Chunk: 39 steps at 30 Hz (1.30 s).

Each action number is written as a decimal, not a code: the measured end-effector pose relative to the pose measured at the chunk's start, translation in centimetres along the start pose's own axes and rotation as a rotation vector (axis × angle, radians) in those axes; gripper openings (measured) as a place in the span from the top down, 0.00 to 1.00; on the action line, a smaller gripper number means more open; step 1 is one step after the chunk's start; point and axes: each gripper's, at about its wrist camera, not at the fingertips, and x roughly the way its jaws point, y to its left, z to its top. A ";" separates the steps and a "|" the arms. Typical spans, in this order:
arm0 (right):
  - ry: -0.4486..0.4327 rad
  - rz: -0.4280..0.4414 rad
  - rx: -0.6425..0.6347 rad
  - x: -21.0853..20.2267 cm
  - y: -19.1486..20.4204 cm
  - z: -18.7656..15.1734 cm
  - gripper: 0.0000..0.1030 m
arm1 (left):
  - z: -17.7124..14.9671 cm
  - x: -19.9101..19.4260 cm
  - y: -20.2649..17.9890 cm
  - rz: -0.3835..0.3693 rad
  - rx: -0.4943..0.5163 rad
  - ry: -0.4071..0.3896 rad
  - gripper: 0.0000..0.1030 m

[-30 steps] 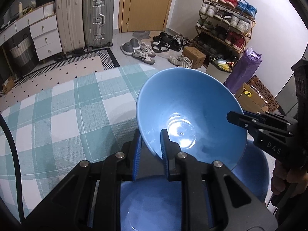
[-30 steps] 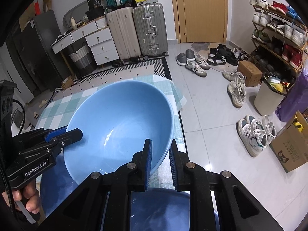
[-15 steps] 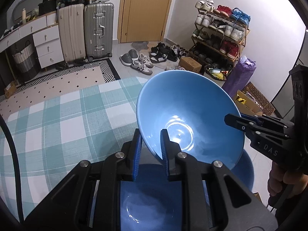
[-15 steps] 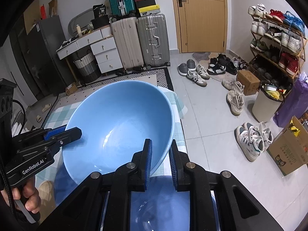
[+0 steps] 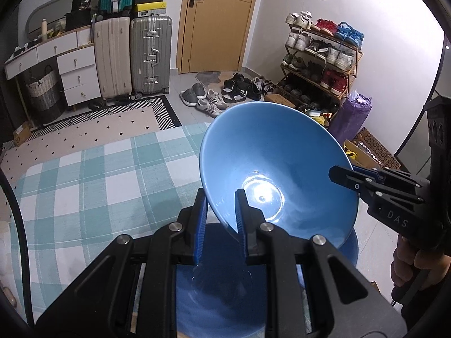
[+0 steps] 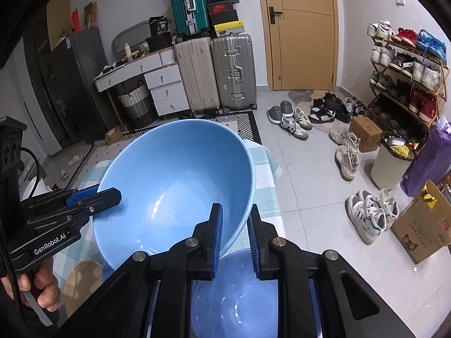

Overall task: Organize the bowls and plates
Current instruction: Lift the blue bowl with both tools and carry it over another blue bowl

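Note:
A large light-blue bowl (image 5: 282,163) hangs tilted in the air, gripped from two sides. My left gripper (image 5: 220,198) is shut on its near rim in the left wrist view. At the right of that view, the right gripper (image 5: 339,174) clamps the opposite rim. In the right wrist view the same bowl (image 6: 174,180) fills the middle, my right gripper (image 6: 235,211) shut on its rim and the left gripper (image 6: 111,195) clamped at the left. Below sits another blue dish (image 5: 220,290), (image 6: 234,298), partly hidden by the gripper bodies.
A table with a green-and-white checked cloth (image 5: 84,186) lies under the bowl; its edge (image 6: 277,197) drops to the tiled floor. A round tan disc (image 6: 81,278) lies on the cloth. Suitcases (image 5: 149,56), loose shoes (image 6: 296,121), a shoe rack (image 5: 321,64) and cardboard boxes (image 6: 422,225) stand beyond.
Both grippers have risen together with the bowl held between them. The table and the blue dish below now look farther away, and more of the room shows.

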 end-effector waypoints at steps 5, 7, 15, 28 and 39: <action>-0.012 0.010 -0.012 -1.4 1.2 -0.3 0.83 | -0.7 -3.0 0.0 0.010 0.002 -0.014 0.84; -0.017 0.014 -0.017 -1.8 1.6 -0.5 0.82 | -0.9 -3.7 0.0 0.014 0.002 -0.020 0.84; -0.031 0.023 -0.041 -3.7 3.9 -1.5 0.82 | -2.6 -7.3 -0.1 0.027 -0.007 -0.035 0.84; -0.025 0.052 -0.061 -4.2 6.1 -3.0 0.81 | -5.0 -9.6 1.0 0.038 -0.026 -0.035 0.84; 0.010 0.076 -0.056 -2.4 6.3 -5.0 0.81 | -7.0 -8.0 2.1 0.035 -0.031 -0.014 0.84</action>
